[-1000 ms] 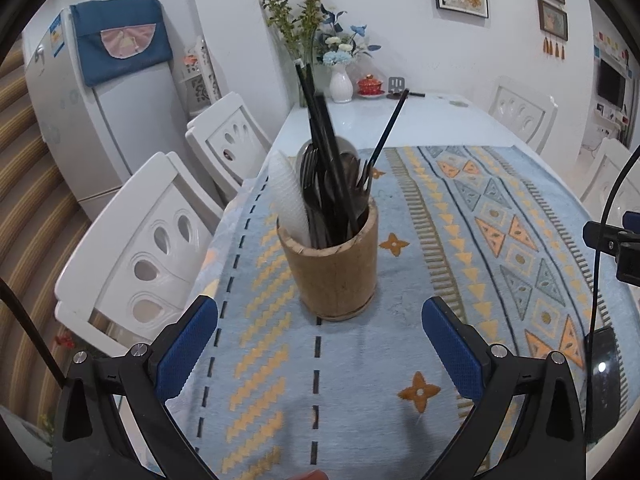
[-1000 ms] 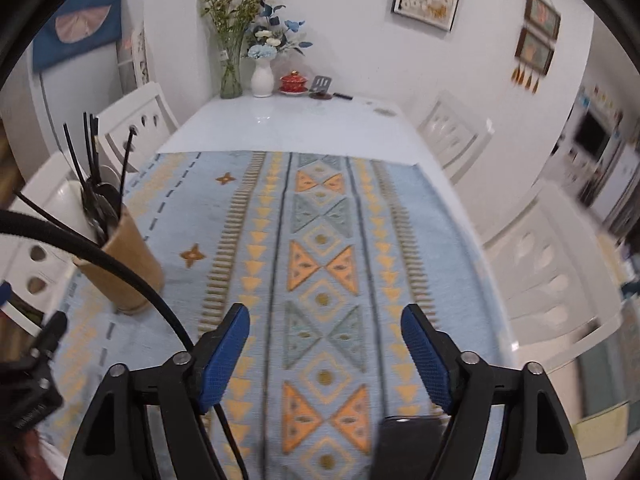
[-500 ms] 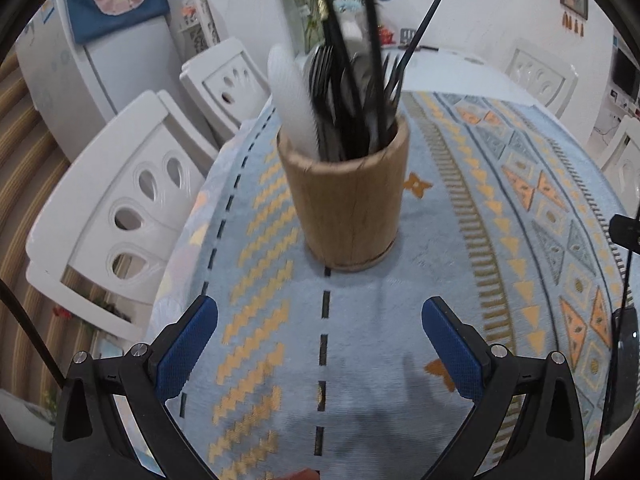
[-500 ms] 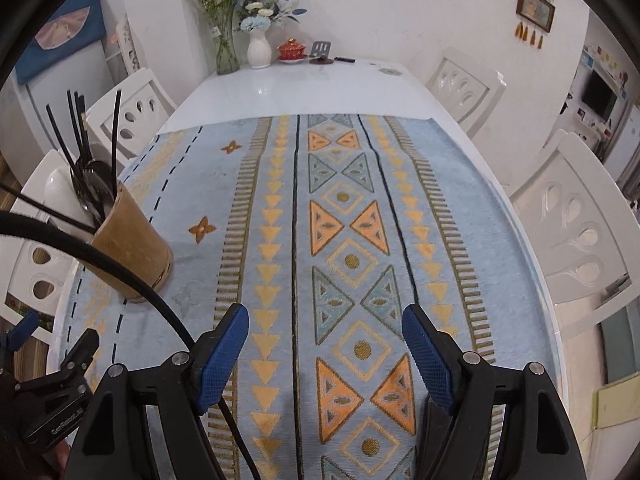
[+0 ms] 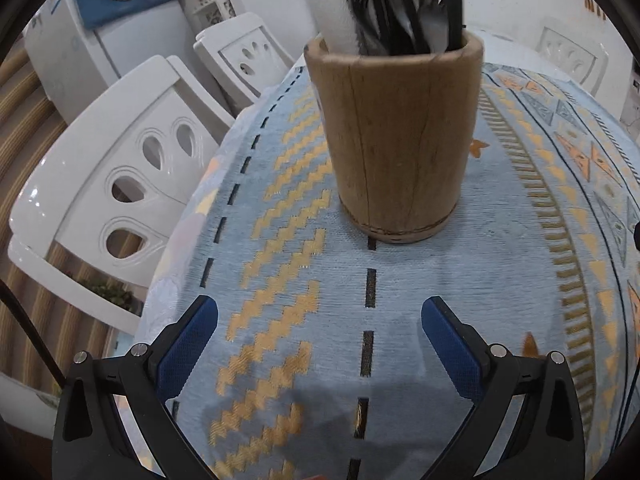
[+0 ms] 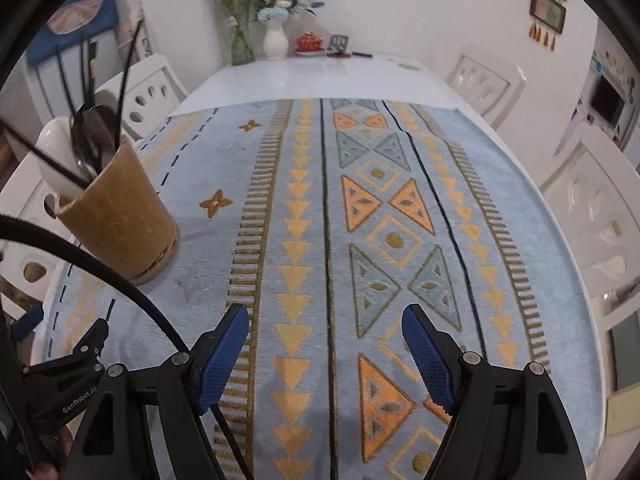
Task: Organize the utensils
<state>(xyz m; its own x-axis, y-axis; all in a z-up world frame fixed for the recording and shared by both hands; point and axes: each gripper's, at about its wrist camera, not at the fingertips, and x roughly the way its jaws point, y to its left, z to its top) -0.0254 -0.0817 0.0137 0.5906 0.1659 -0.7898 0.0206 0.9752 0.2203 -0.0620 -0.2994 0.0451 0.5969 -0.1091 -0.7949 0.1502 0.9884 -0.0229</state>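
I hold both the left gripper (image 5: pixel 319 338) and right gripper (image 6: pixel 324 344) released and empty, approaching the wooden holder (image 5: pixel 394 136) of utensils (image 5: pixel 400 4) on the counter (image 6: pixel 320 68); next, picking 1 utensil.

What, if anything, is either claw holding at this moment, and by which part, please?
Nothing is held. The left claw and the right claw both stand open above the tablecloth, and the wooden utensil holder stands untouched.

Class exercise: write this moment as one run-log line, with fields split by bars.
left gripper: open, empty, facing wooden holder | right gripper: open, empty, over patterned cloth | utensils: all in holder
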